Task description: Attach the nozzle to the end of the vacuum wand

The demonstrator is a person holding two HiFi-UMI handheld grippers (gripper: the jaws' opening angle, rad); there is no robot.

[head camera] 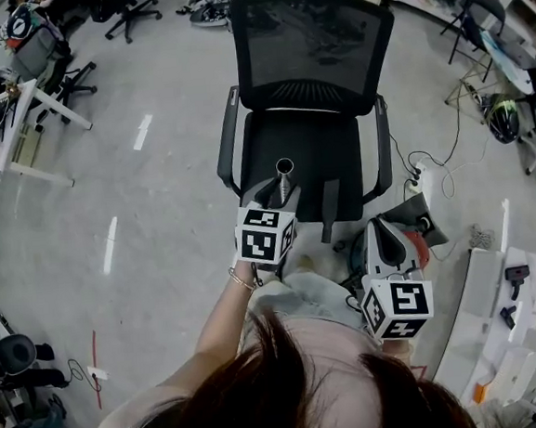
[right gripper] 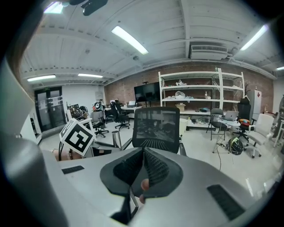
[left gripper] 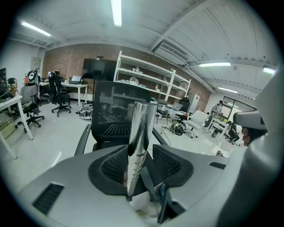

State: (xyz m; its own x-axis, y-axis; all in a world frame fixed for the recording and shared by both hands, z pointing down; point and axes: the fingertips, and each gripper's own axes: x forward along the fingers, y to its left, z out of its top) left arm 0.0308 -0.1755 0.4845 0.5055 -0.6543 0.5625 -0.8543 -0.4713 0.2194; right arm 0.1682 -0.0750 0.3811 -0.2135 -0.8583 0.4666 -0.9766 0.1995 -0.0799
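Your left gripper (left gripper: 140, 155) is pale grey, pads (left gripper: 113, 167) black with a fine mesh pattern. Your vacuum wand (left gripper: 138, 142) is mirror-silver. Your marker cubes (head camera: 266, 235) show black-and-white squares, centre of head view. Chair (head camera: 315, 55) black, mesh back. Floor (head camera: 157, 227) light grey, white glare streaks. Brick wall (left gripper: 62, 62) reddish-brown, upper left of left gripper view; shelving (left gripper: 119, 71) white.

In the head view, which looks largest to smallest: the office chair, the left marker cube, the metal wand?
1. office chair
2. left marker cube, enlarged by nearness to the camera
3. metal wand, only its end shows
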